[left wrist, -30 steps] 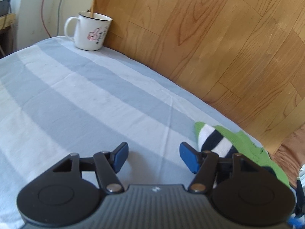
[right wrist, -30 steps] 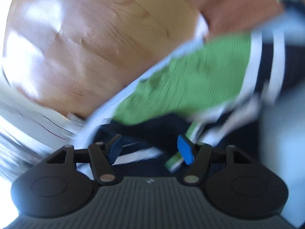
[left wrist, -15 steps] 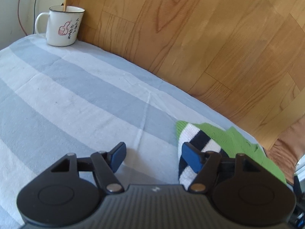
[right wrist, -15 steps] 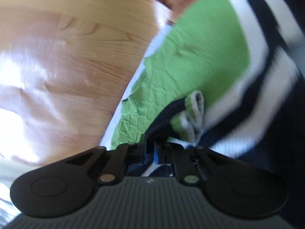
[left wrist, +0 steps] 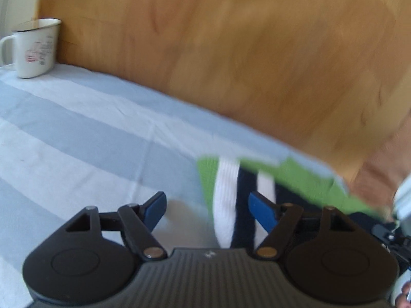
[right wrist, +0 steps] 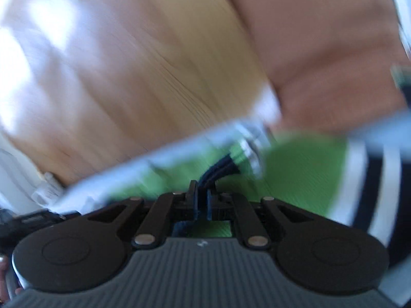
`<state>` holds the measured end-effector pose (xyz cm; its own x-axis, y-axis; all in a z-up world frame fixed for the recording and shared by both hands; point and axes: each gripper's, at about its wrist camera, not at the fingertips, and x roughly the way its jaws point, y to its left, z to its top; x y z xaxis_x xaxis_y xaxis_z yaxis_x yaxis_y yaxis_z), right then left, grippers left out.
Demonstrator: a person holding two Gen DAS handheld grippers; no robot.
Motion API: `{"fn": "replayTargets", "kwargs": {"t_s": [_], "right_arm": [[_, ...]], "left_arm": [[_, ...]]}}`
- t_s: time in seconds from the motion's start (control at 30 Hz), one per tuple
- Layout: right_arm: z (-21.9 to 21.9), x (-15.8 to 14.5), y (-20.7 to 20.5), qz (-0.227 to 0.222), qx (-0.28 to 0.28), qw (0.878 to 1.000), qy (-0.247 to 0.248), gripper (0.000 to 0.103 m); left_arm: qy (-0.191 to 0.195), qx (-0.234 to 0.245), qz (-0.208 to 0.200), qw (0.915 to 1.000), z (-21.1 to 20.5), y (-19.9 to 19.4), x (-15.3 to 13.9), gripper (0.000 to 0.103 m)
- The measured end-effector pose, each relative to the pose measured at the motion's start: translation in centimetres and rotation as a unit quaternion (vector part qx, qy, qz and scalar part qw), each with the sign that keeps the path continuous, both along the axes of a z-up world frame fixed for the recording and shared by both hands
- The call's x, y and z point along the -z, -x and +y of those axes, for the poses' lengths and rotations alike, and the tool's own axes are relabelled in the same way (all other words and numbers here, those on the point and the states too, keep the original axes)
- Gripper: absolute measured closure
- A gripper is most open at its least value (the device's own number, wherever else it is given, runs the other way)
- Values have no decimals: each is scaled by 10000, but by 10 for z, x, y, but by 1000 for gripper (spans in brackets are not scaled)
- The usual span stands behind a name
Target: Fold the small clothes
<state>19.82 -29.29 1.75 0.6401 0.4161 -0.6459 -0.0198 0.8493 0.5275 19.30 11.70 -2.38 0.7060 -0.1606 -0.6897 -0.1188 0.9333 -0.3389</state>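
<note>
The right gripper [right wrist: 201,200] has its jaws pressed together on a dark navy fold of the small garment [right wrist: 303,169], a knitted piece in green with white and navy stripes. The pinched fold rises from the cloth towards the jaws; the picture is blurred, so which edge of the garment it is cannot be told. The garment lies near the far edge of the counter [left wrist: 77,133], which is covered with a cloth in pale blue and white bands.

The left gripper [left wrist: 205,206] is spread, and nothing is pinched between its blue pads [left wrist: 262,211]. The striped end of the garment lies just ahead of it, nearer the right-hand pad.

Beyond the counter edge is a wooden floor [left wrist: 231,51]. A white enamel mug [left wrist: 36,48] stands at the far left corner of the counter, well apart from the garment.

The garment looks light, soft and limp. It will likely sag and crumple wherever it is not supported, and a thick knit may slip less than smooth cloth. A sound hold would be at a corner or hem, one on each side, so that the cloth hangs flat between them.
</note>
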Motion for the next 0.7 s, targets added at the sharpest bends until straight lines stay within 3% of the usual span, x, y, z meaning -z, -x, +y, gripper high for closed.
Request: {"fn": "replayTargets", "kwargs": {"t_s": [0.03,0.07,0.1,0.23,0.3,0.37,0.4,0.47,0.5,0.57,0.6,0.7], "right_arm": [[-4,4,0,49,93,9997,-227,94],[-4,2,-4,66,128,9993,-354,94],[-2,-1,-8,70,120,9992,-366,94],[1,-21,-11,-387,-106,9977,-551,94],[8,-17,-11,-442,-156,9982,-382,94],[15,-5,-19,31,-139,9999,90,89],[15,5,-21,309,-103,9994,99,93],[5,3,-21,414,-8,9989,-196,90],[1,1,-18,477,19,9985,-278,88],[-6,-3,-8,438,117,9985,-313,74],[-9,-4,0,392,173,9987,-285,74],[-16,-7,28,220,189,9993,-237,74]], "left_arm": [[-300,14,-85,9995,-7,1,0,44],[-494,121,-77,9987,-14,-1,1,76],[-535,204,-83,9983,-17,-3,1,92],[-669,-206,-682,9952,-13,3,-16,94],[-844,-400,-927,9913,-11,6,-18,94],[-1001,-391,-859,9905,-13,2,-8,94],[-1125,-339,-723,9904,-16,-3,1,94],[-1074,-282,-392,9930,-13,-11,8,89],[-1025,-399,-473,9928,-8,-8,6,89],[-1073,-520,-468,9918,-1,-5,6,81],[-1093,-561,-428,9915,2,-3,5,73],[-964,-686,-555,9914,16,11,-6,72]]}}
